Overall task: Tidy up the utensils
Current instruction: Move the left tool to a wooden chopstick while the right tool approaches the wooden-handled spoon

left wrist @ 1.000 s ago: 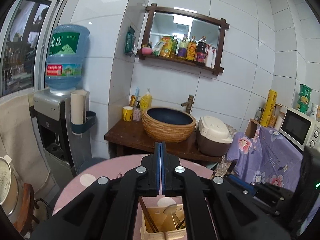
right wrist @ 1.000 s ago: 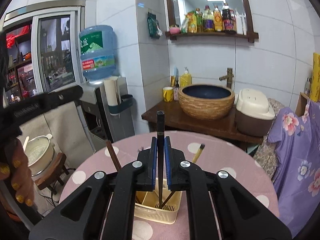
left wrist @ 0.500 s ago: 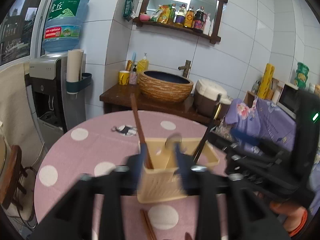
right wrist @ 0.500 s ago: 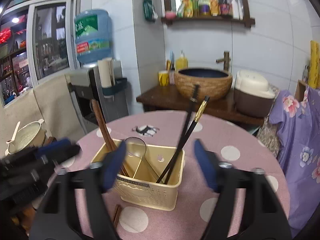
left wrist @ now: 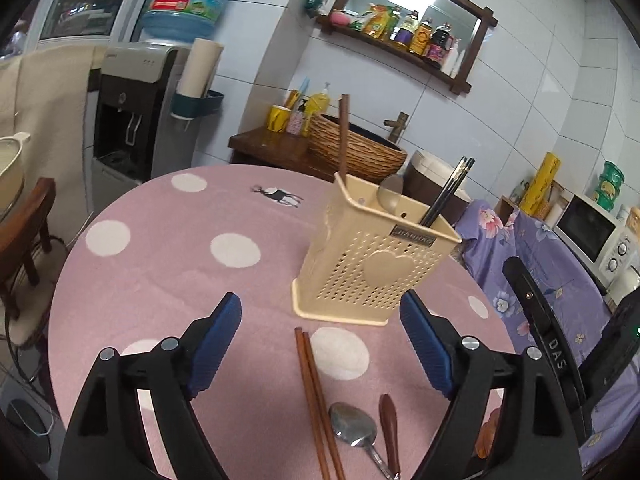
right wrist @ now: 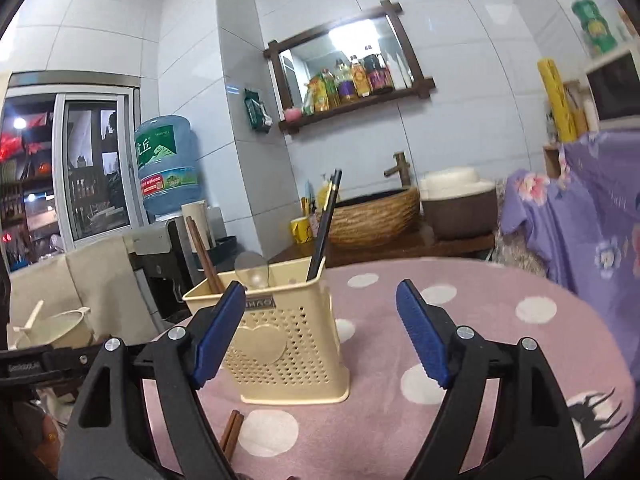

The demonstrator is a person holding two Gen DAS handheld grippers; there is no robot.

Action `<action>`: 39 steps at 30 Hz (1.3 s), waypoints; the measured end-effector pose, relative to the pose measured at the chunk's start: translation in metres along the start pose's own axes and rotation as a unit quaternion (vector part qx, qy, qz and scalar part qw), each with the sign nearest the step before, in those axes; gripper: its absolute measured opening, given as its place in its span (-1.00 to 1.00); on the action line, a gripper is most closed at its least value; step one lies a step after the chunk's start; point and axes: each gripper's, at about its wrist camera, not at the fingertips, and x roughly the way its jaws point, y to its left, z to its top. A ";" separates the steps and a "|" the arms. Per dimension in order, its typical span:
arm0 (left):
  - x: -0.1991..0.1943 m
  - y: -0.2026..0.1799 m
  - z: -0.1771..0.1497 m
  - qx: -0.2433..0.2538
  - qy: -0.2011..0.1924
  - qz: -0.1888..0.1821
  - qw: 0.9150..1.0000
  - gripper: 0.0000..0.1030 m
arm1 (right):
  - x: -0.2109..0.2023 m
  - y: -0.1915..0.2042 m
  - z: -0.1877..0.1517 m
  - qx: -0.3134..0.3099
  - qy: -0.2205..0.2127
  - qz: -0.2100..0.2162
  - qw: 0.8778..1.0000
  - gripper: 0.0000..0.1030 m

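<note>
A cream perforated utensil holder point(left wrist: 372, 264) stands on the pink dotted table point(left wrist: 180, 264); it also shows in the right wrist view point(right wrist: 288, 344). It holds a brown chopstick point(left wrist: 343, 136), a spoon point(left wrist: 390, 194) and black chopsticks point(left wrist: 448, 194). A brown chopstick pair point(left wrist: 316, 396), a metal spoon point(left wrist: 356, 430) and a brown-handled utensil point(left wrist: 390, 424) lie on the table in front of it. My left gripper point(left wrist: 320, 344) is open and empty above the loose chopsticks. My right gripper point(right wrist: 320, 332) is open and empty, level with the holder.
A water dispenser point(left wrist: 136, 108) stands at the back left. A wooden counter with a woven basin point(left wrist: 356, 148) and a rice cooker point(right wrist: 456, 204) lies behind the table. A purple flowered cloth point(left wrist: 532, 264) and a microwave point(left wrist: 592, 232) are at the right.
Both grippers have opened; the right one released a black chopstick into the holder. Both have pulled back and down from above the holder to table level.
</note>
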 end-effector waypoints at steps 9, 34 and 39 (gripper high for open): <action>0.012 0.013 -0.021 0.007 0.054 0.032 0.998 0.49 | 0.011 0.007 -0.001 -0.022 0.044 0.023 0.999 0.51; 0.046 -0.012 -0.091 0.088 0.191 0.043 0.977 -0.44 | 0.006 -0.007 -0.056 -0.018 0.277 -0.018 0.961 0.34; 0.051 -0.019 -0.092 0.101 0.187 0.069 0.975 -0.51 | 0.008 -0.004 -0.060 -0.019 0.290 -0.021 0.957 0.34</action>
